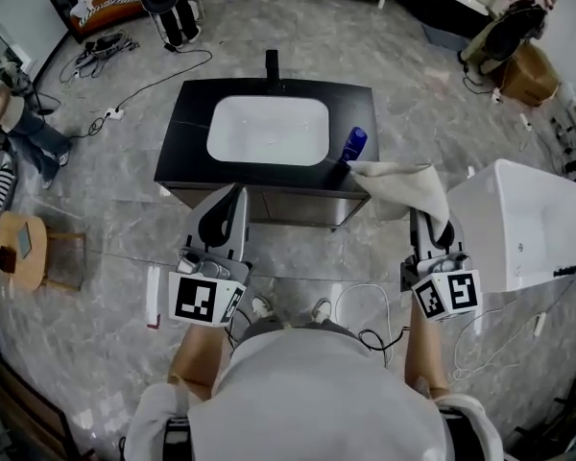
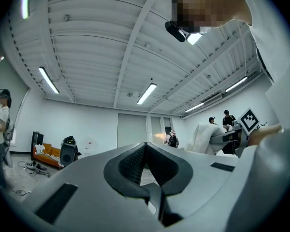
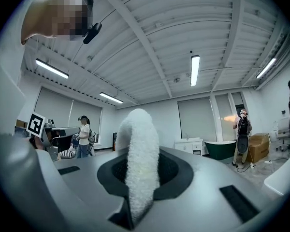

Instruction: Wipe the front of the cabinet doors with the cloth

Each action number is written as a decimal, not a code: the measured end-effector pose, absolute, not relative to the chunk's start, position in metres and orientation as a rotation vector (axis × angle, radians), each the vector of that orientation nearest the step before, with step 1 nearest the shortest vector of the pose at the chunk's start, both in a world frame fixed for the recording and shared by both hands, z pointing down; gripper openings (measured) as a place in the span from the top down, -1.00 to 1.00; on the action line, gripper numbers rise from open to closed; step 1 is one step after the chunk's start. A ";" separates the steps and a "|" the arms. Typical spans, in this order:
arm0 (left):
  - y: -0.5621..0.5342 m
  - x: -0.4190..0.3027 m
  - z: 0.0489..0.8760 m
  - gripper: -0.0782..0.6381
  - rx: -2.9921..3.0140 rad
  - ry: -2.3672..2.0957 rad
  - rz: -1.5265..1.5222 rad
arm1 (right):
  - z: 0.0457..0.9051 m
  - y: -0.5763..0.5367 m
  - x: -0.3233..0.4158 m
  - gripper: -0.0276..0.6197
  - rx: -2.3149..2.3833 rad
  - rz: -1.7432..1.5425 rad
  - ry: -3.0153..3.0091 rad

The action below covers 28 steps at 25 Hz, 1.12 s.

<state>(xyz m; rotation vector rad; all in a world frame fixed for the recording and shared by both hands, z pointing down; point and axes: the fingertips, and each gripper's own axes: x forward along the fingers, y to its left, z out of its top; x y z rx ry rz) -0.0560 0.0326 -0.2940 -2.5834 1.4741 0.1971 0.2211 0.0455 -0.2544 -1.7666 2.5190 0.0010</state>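
The cabinet (image 1: 269, 203) stands ahead of me with a black top and a white basin (image 1: 268, 131); its front doors show only as a thin strip from this steep angle. A white cloth (image 1: 403, 186) hangs over my right gripper (image 1: 424, 217), which is shut on it near the cabinet's right front corner. In the right gripper view the cloth (image 3: 141, 159) stands up as a fluffy fold between the closed jaws. My left gripper (image 1: 232, 196) is shut and holds nothing, in front of the cabinet's left half. Its closed jaws (image 2: 146, 148) point up into the room.
A blue bottle (image 1: 353, 144) stands on the countertop's right edge beside the cloth. A black faucet (image 1: 272, 62) is behind the basin. A white bathtub (image 1: 530, 227) stands to the right and a wooden stool (image 1: 21, 250) to the left. Cables (image 1: 374, 307) lie on the floor.
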 end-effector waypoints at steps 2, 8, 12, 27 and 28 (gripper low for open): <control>0.040 -0.065 -0.302 0.73 -2.564 1.484 0.186 | -0.261 0.054 0.224 0.70 -1.771 0.011 2.510; 0.049 -0.077 -0.312 0.73 -2.535 1.533 0.196 | -0.269 0.060 0.223 0.70 -1.752 0.004 2.475; 0.049 -0.072 -0.309 0.73 -2.542 1.528 0.190 | -0.268 0.059 0.221 0.70 -1.746 0.016 2.496; 0.038 -0.067 -0.294 0.73 -2.555 1.536 0.222 | -0.263 0.045 0.204 0.70 -1.690 0.033 2.555; 0.037 -0.067 -0.294 0.73 -2.554 1.539 0.225 | -0.265 0.045 0.204 0.70 -1.690 0.038 2.552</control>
